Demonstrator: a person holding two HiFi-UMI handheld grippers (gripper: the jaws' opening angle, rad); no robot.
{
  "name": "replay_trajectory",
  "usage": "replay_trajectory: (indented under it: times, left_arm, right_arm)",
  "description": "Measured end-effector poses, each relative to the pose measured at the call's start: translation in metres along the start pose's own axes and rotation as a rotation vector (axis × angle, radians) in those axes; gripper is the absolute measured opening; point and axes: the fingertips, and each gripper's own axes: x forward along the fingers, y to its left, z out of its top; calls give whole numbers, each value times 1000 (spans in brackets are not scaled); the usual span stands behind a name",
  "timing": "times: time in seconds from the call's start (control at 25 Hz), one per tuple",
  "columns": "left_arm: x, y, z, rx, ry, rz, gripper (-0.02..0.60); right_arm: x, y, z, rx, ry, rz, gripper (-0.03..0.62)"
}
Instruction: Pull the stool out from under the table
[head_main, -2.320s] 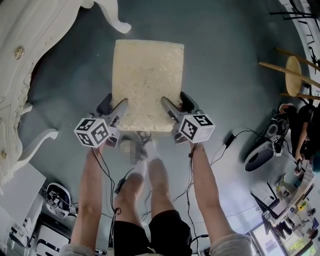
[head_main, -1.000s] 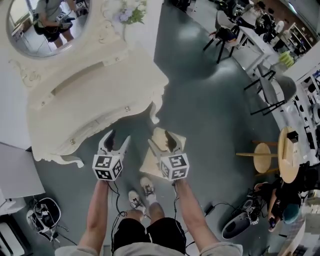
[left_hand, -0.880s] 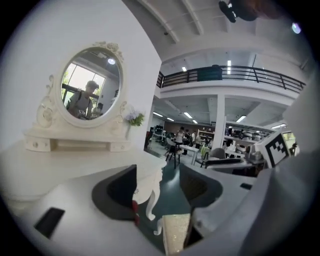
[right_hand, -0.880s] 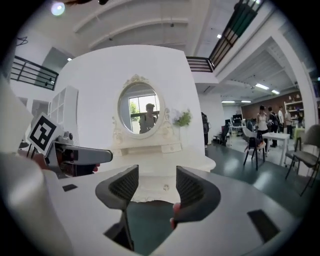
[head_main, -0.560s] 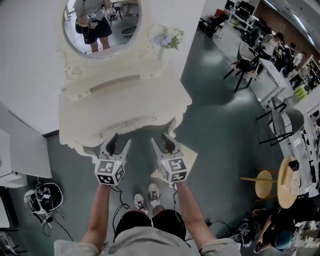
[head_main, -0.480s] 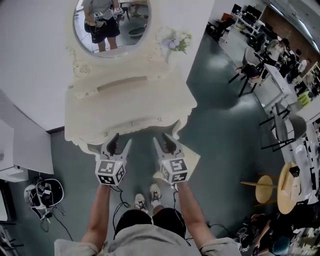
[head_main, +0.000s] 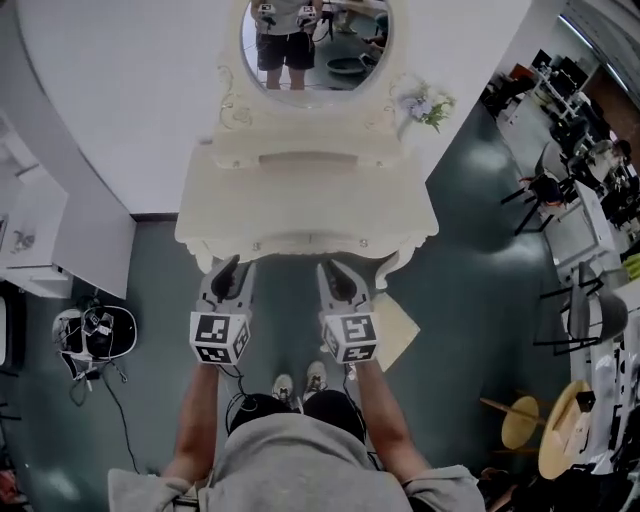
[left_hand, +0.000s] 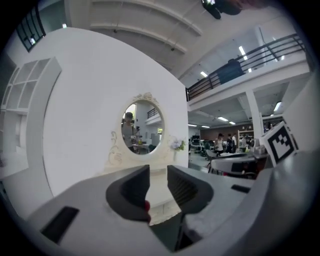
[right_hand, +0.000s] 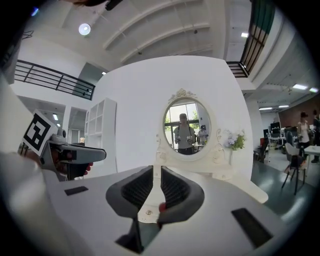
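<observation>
Standing on the grey floor (head_main: 470, 260) just to the right of the person's feet, the stool (head_main: 402, 335) is clear of the white counter (head_main: 310, 215) with the oval mirror (head_main: 315, 40), its cream seat partly hidden behind the right claw (head_main: 341, 276). It looks like a cushioned top on a stiff frame, light enough to slide, best taken by the seat's two side edges, one claw on each. Both claws are raised towards the counter and closing on nothing, the left claw (head_main: 232, 272) with a clear gap, the right nearly together.
</observation>
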Motion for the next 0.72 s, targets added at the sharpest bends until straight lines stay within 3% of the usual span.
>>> replay_trajectory:
  times: [0.28,0.72]
  left_arm:
    - [-14,25,0,-20,-4,93,35]
    - [-11,34,4,-13,-13,111,23]
  right_arm:
    - [17,17,12,-70,0,40,34]
    - [27,7,17,-40,-15,29,17]
